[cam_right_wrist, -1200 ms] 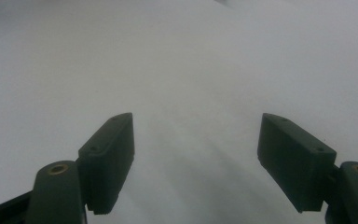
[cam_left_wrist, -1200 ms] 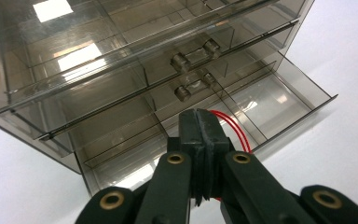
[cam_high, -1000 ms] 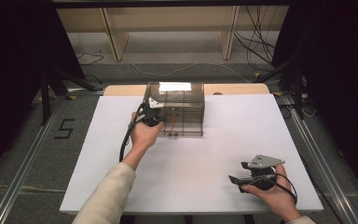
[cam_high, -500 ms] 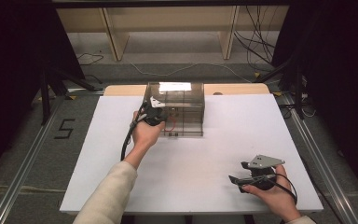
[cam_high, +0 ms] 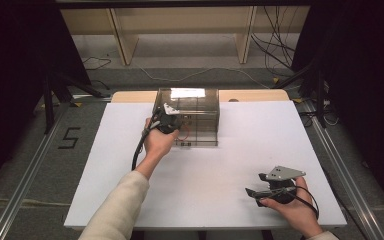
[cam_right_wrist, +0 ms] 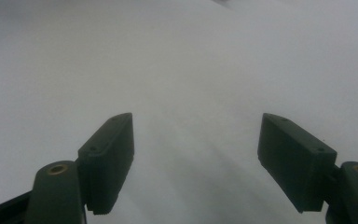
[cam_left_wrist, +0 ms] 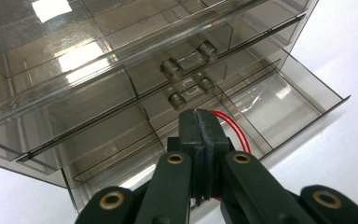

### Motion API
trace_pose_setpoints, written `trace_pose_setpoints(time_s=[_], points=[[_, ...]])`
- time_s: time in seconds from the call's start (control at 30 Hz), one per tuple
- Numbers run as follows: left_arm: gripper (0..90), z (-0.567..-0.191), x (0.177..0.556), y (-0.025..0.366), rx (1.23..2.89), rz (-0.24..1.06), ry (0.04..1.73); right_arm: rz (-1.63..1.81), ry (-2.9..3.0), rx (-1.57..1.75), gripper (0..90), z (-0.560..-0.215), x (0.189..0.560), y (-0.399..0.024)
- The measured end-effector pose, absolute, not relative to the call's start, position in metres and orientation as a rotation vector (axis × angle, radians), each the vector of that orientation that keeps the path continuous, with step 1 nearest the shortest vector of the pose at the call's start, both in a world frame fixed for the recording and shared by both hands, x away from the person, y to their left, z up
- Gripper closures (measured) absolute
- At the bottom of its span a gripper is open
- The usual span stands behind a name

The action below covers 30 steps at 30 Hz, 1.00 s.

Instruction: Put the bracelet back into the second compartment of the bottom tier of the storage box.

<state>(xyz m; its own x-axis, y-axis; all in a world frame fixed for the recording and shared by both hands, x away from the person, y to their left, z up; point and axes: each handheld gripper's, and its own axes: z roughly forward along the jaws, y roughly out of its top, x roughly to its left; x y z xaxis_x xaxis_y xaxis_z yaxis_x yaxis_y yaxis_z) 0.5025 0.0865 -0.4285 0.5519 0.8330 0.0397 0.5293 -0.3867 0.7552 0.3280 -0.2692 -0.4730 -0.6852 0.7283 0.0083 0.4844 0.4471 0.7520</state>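
A smoky clear drawer box (cam_high: 200,107) stands at the back middle of the white table (cam_high: 260,140). Its bottom drawer (cam_left_wrist: 289,107) is pulled out toward me. My left gripper (cam_high: 171,124) is at the box's front left, held in a hand. In the left gripper view its jaws (cam_left_wrist: 199,116) are shut, with the tips over the pulled-out drawer. Thin red wire loops (cam_left_wrist: 235,130) show right behind the tips; I cannot tell whether the pads pinch them. My right gripper (cam_high: 252,192) rests in the other hand near the front right, open (cam_right_wrist: 196,135) over bare table.
Behind the table is a wooden frame (cam_high: 122,40) with cables (cam_high: 275,55) on the floor. Metal rails (cam_high: 25,195) run along both sides. A "5" mark (cam_high: 70,137) is on the floor to the left.
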Motion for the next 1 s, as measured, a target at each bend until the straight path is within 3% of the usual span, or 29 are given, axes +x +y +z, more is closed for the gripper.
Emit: trace_pose_setpoints(time_s=[1.0], points=[[89.9,-0.437,0.513,0.076,2.106,0.561,1.079,1.086,2.392,1.036,27.6,-0.473,0.328,-0.269]])
